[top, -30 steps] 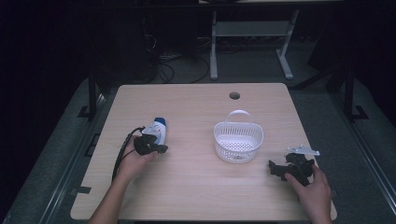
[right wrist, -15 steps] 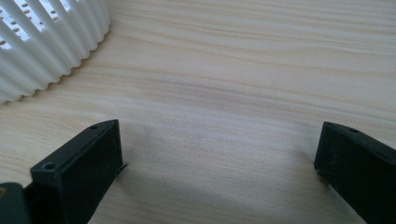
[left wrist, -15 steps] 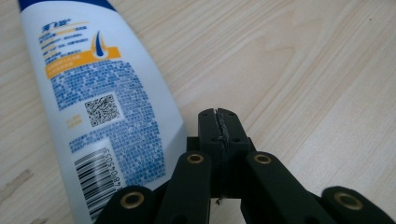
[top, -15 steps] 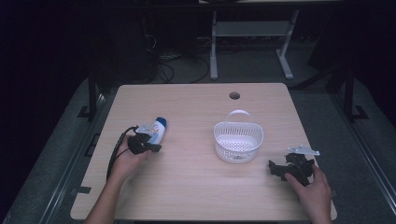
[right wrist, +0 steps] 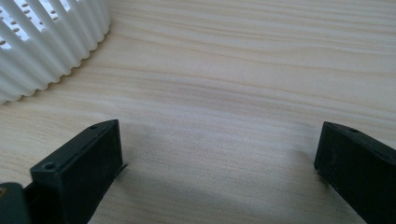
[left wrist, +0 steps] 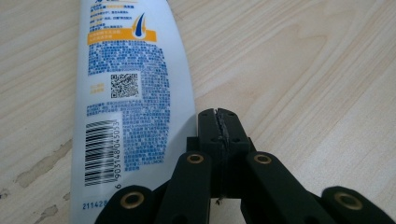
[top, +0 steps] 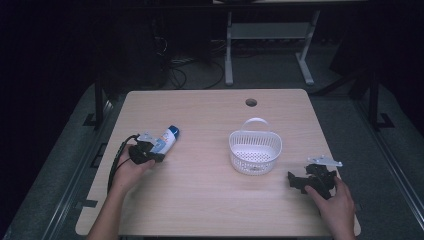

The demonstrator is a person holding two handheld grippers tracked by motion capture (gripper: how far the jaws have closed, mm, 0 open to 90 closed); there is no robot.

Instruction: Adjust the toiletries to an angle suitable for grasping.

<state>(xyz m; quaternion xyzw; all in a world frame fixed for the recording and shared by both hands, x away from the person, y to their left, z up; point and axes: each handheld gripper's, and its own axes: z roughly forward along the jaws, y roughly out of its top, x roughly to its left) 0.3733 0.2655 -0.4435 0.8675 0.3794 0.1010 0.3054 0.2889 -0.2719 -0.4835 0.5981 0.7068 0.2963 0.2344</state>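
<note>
The left claw point(left wrist: 219, 122) is keeping its two black jaws pressed together with nothing between them, sitting just beside the white plastic shampoo bottle with blue print and a blue cap point(left wrist: 128, 88). That bottle is lying flat on the pale wood-grain surface point(top: 200, 185), near its left edge, well apart from the white slotted plastic basket with a handle point(top: 255, 150) standing at the middle. The right claw point(right wrist: 219, 163) is resting low over the surface near the basket, jaws spread wide and holding nothing.

R gripper point(right wrist: 219, 154) jaws wide apart over bare wood table point(right wrist: 261, 70), white ribbed basket point(right wrist: 44, 39) upper left.
</note>
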